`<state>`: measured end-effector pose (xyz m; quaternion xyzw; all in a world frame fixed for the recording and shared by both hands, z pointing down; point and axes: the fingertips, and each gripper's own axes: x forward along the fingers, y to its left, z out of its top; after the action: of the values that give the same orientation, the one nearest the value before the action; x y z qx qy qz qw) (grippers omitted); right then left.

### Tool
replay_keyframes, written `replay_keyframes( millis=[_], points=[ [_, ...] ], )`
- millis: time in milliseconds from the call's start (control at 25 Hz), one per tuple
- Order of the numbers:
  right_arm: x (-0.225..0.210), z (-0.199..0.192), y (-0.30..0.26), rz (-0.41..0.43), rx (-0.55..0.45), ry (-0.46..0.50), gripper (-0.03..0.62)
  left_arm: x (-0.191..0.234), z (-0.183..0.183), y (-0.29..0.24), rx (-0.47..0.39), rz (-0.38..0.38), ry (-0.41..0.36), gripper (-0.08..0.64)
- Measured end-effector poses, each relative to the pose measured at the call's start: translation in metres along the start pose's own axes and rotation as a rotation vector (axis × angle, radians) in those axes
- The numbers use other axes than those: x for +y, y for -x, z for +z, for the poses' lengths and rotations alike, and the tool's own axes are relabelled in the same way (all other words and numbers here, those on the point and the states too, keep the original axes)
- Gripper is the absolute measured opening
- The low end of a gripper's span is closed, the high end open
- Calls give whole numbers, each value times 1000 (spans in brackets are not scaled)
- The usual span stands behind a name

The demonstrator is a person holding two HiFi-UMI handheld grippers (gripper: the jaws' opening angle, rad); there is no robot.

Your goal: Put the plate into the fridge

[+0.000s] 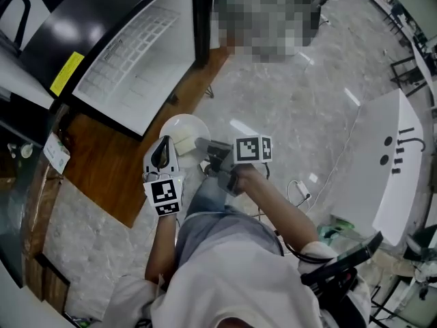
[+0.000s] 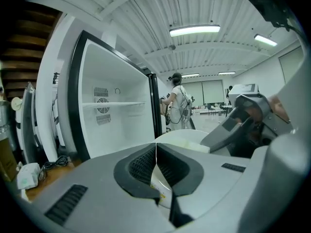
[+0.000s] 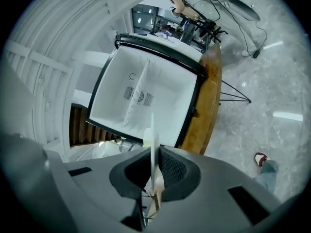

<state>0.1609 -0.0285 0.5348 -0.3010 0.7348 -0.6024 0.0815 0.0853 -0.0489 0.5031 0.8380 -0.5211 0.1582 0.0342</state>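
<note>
A white plate (image 1: 186,128) with a pale yellow piece of food (image 1: 184,143) on it hangs low in front of the open fridge (image 1: 140,57). Both grippers hold its near rim. My left gripper (image 1: 164,149) is shut on the plate's left side; in the left gripper view the plate (image 2: 181,136) shows past the shut left gripper (image 2: 156,152). My right gripper (image 1: 203,152) is shut on the right side. In the right gripper view the plate (image 3: 152,142) stands edge-on in my right gripper (image 3: 152,171), with the fridge's white inside (image 3: 146,96) beyond it.
The fridge (image 2: 114,115) has one white shelf (image 2: 112,103) and stands on a wooden platform (image 1: 102,159). A white panel (image 1: 389,162) and cables (image 1: 300,190) lie at the right on the grey floor. A person (image 2: 177,106) stands far back.
</note>
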Motion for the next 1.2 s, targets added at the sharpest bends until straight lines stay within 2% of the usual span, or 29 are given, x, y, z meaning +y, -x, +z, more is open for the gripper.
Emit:
replay_keyframes(
  millis=[240, 400, 560, 640, 720, 840, 920, 1080, 1200],
  points=[
    [11, 94, -34, 52, 18, 26, 31, 34, 49, -57, -46, 49, 19, 20],
    [35, 154, -68, 121, 49, 84, 31, 56, 80, -89, -93, 59, 42, 20],
    [61, 205, -111, 143, 98, 148, 31, 89, 108, -123, -114, 60, 85, 20],
    [80, 229, -135, 169, 112, 132, 31, 110, 128, -136, -127, 30, 118, 20],
    [95, 248, -148, 193, 118, 121, 31, 114, 142, -143, -122, -39, 130, 20],
    [108, 265, -158, 223, 139, 131, 31, 113, 153, -147, -118, -74, 89, 20],
    [112, 266, -173, 239, 153, 105, 31, 121, 152, -145, -120, -57, 63, 20],
    [119, 262, -198, 263, 165, -20, 31, 132, 155, -141, -142, -2, 51, 20],
    [121, 263, -211, 264, 195, -56, 31, 135, 163, -141, -157, 24, 46, 20]
  ],
)
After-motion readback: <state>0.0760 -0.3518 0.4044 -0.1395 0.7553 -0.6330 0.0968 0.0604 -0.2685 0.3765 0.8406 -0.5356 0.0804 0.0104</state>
